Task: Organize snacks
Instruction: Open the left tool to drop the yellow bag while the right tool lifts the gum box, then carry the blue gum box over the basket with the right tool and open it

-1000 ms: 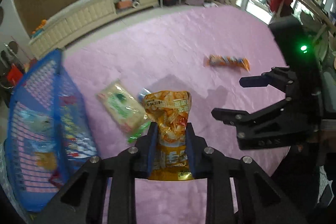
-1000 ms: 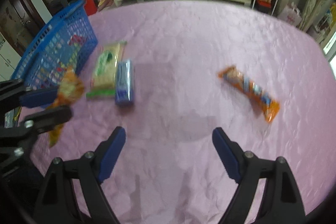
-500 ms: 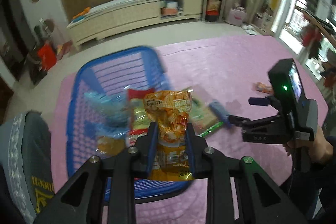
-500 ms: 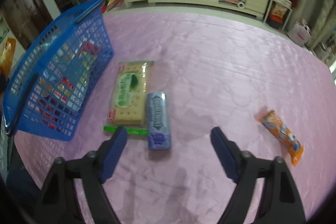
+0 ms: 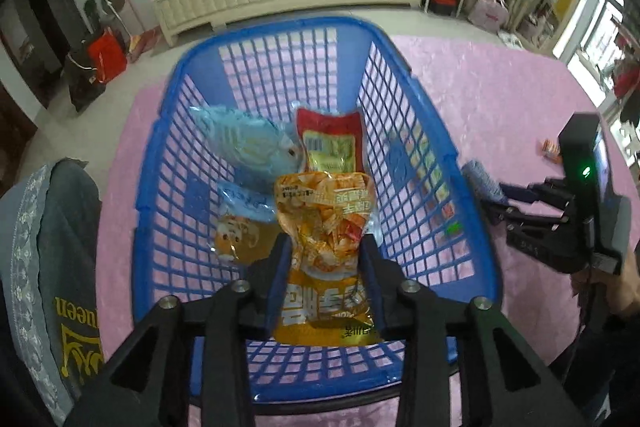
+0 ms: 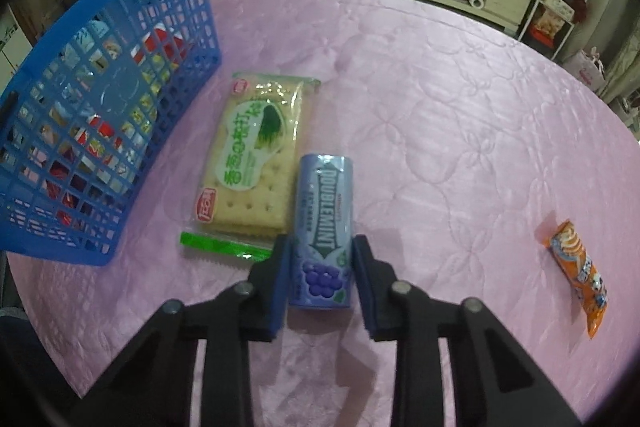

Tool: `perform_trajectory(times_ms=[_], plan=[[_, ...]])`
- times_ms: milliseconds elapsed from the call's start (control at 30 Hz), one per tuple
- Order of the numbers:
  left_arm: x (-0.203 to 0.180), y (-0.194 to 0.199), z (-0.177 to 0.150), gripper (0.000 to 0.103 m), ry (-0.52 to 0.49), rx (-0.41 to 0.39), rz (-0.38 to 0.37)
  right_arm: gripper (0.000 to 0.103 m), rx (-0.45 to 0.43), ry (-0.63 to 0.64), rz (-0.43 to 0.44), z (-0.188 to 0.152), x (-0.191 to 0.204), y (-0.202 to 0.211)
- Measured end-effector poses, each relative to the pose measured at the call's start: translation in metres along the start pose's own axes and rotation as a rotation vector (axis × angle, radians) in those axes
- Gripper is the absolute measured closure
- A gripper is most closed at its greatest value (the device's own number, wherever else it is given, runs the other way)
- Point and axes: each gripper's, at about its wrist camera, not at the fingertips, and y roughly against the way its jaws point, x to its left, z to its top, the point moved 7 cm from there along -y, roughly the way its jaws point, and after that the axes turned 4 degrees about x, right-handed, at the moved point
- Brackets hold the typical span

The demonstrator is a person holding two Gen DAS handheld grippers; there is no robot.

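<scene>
Crinkly orange foil, a snack bag (image 5: pixel 324 227), sits between my left tongs (image 5: pixel 324 259), whose jaws are opening over the basket (image 5: pixel 400 107), a blue plastic lattice already holding glossy packets. My right tongs (image 6: pixel 320 267) are closing around the smooth purple gum tube (image 6: pixel 323 227) lying on the quilted pink cloth (image 6: pixel 440 87). Touching it lies a flat cracker pack (image 6: pixel 256 151); well apart, an orange wrapper (image 6: pixel 576 267).

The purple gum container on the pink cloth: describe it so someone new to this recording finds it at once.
Start at the blue basket on the pink cloth. Beside it lies a green-and-cream cracker pack, and the purple gum container lies along that pack's right edge, between the closing jaws of the right tool. It alone is a purple cylinder with grapes printed on it.
</scene>
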Motion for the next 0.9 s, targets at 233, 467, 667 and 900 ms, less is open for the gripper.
perform_trajectory(times_ms=[233, 467, 667, 900], plan=[[0.001, -0.004, -0.005, 0.037, -0.002, 0.004, 0.023, 0.068, -0.01, 0.035, 0.02, -0.002, 0.004, 0.018], [-0.006, 0.019, -0.012, 0.03, -0.052, -0.036, 0.032, 0.068, -0.038, 0.007, 0.051, 0.0, 0.003, 0.044], [-0.007, 0.04, -0.016, 0.03, -0.049, -0.076, 0.019, 0.068, -0.112, 0.05, 0.054, 0.005, 0.019, 0.091], [-0.003, 0.071, -0.024, 0.03, -0.043, -0.141, 0.0, 0.068, -0.189, 0.111, 0.062, 0.013, 0.053, 0.144]])
